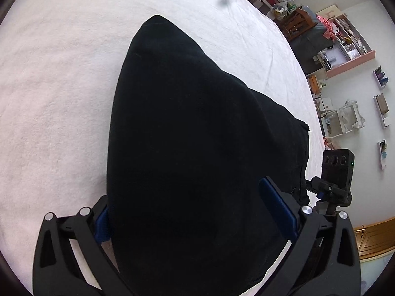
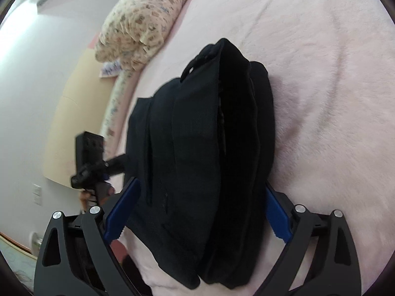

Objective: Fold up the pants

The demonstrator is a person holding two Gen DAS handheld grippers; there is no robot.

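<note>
Black pants lie folded into a thick bundle on a pale pink bed. In the left wrist view my left gripper has its blue-padded jaws wide apart on either side of the bundle, which fills the gap between them. In the right wrist view the folded pants show stacked layers and a waistband end far from me. My right gripper also straddles the bundle with jaws wide apart. The other gripper shows in each view, at the right and at the left.
The bed's edge curves down the right, with shelves and clutter beyond on the floor side. A floral pillow lies at the head of the bed, next to a wall and beige headboard.
</note>
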